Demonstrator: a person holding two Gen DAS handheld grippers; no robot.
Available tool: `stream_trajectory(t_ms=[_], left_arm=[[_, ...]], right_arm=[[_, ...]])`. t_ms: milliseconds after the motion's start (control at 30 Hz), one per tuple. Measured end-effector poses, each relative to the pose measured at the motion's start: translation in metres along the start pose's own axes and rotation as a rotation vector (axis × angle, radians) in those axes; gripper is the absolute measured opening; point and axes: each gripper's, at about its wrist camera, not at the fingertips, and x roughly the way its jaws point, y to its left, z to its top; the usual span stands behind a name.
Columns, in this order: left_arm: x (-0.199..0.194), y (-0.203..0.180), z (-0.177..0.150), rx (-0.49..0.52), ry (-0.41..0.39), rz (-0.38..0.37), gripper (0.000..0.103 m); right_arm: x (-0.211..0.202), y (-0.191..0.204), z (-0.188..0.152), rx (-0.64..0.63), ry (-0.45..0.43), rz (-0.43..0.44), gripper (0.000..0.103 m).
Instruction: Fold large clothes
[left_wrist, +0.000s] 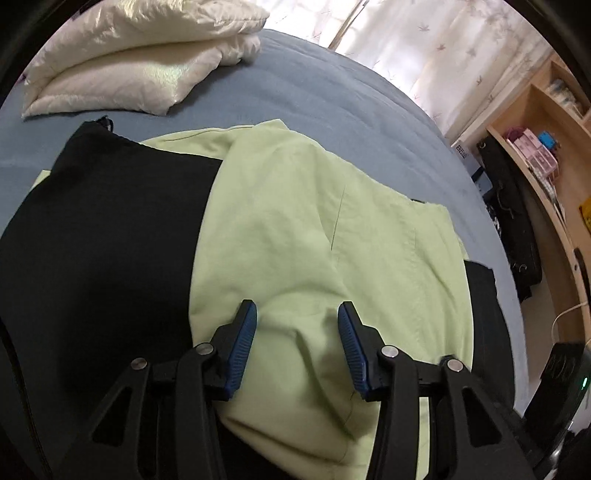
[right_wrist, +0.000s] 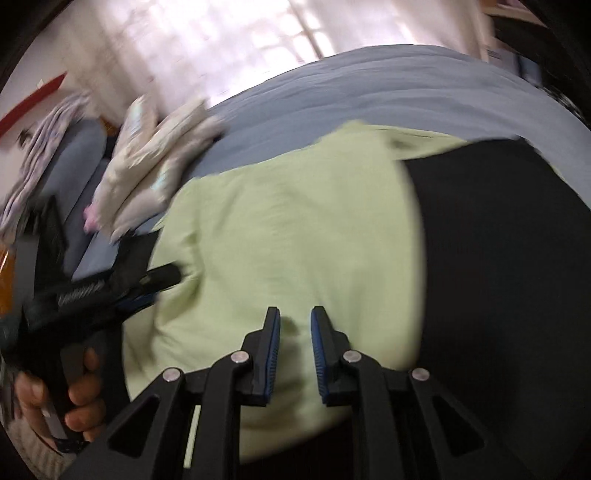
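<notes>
I can't read any words or numbers here. On the wooden shelf (left_wrist: 546, 122) there are small pink boxes (left_wrist: 532, 147) and a blue box (left_wrist: 546, 139), but any print on them is too tiny to make out. A yellow sign (left_wrist: 585, 217) sits at the far edge, with marks I cannot read. A white box (left_wrist: 462, 150) by the bed has dark letters, but they are too blurry.

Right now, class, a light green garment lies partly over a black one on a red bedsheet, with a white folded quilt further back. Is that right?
Not quite. The bedsheet is blue, not red, as the left wrist view shows. The rest holds: the light green garment lies partly over the black one, and the white folded quilt sits further back.
</notes>
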Motion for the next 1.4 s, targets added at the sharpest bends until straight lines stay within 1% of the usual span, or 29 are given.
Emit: stream_trajectory(t_ms=[67,100,200,267,367,533,633,733,900,1067,1167,1400], left_arm=[[-0.003,-0.003,-0.005,0.022,-0.006,0.015,0.044],[-0.006,-0.006,-0.008,0.038,-0.010,0.027,0.044],[-0.015,-0.012,-0.014,0.054,-0.023,0.053,0.044],[-0.022,-0.016,-0.017,0.061,-0.026,0.072,0.045],[-0.031,-0.019,-0.017,0.062,-0.028,0.070,0.045],[-0.048,-0.025,-0.018,0.059,-0.025,0.046,0.045],[-0.059,-0.033,-0.022,0.082,-0.028,0.038,0.045],[-0.071,-0.038,-0.028,0.102,-0.029,0.036,0.045],[-0.101,-0.044,-0.041,0.120,-0.033,0.016,0.045],[-0.135,-0.051,-0.054,0.148,-0.053,0.004,0.045],[-0.160,-0.052,-0.066,0.155,-0.072,-0.022,0.046],[-0.203,-0.055,-0.093,0.182,-0.102,-0.057,0.048]], right_arm=[[-0.005,-0.011,-0.001,0.049,0.005,0.031,0.015],[-0.005,-0.010,0.000,0.065,0.009,0.034,0.015],[-0.005,-0.003,0.000,0.065,0.013,0.005,0.018],[-0.005,0.005,0.000,0.051,0.015,-0.037,0.019],[-0.005,0.009,0.000,0.058,0.027,-0.061,0.019],[-0.017,0.008,-0.001,0.145,0.055,-0.023,0.019],[-0.025,0.011,-0.006,0.172,0.073,0.007,0.019],[-0.035,0.017,-0.014,0.172,0.079,0.016,0.019],[-0.059,0.028,-0.024,0.170,0.078,0.033,0.019],[-0.095,0.048,-0.031,0.138,0.038,0.048,0.019],[-0.120,0.062,-0.037,0.104,0.003,0.047,0.019],[-0.170,0.094,-0.057,0.026,-0.046,0.049,0.019]])
